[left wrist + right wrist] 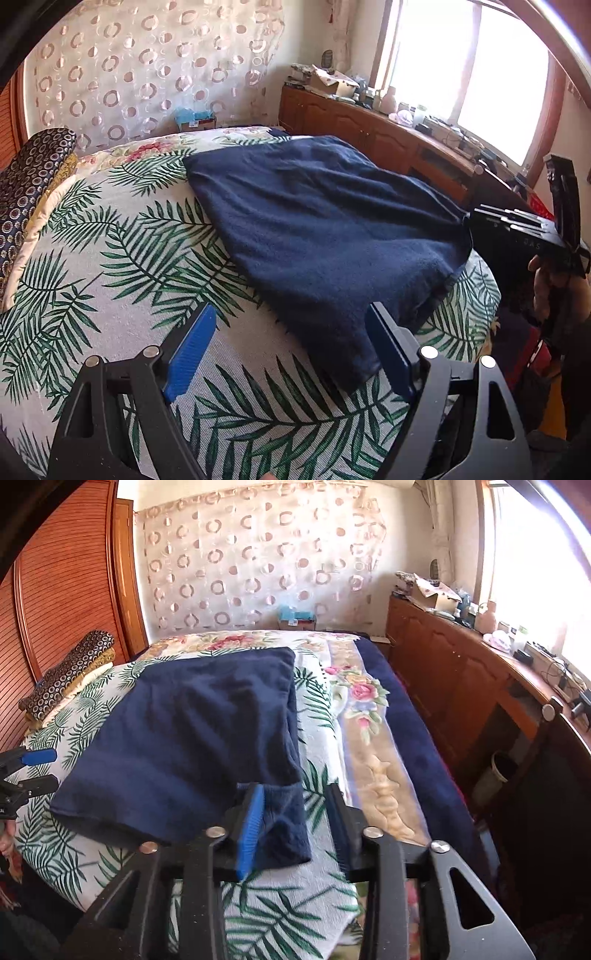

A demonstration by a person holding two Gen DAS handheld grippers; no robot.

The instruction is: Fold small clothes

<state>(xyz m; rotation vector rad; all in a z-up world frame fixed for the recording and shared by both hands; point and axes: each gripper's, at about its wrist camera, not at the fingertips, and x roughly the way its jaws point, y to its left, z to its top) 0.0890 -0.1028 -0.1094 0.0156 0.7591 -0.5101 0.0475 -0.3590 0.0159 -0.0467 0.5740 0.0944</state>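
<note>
Navy garment flat on leaf-print bedcover — near corner between right gripper fingers, pads apart, not pinching. Left gripper spread wide, empty, garment's near edge just ahead.

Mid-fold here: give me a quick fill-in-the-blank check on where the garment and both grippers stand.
1. The folded garment on the bed is ____ in colour.
2. The bedcover beneath it is printed with green ____.
3. The left gripper has its jaws ____, with nothing pressed between them.
4. A corner of the garment lies between the jaws of the ____ gripper.

Missing words: dark blue; palm leaves; open; right
</note>
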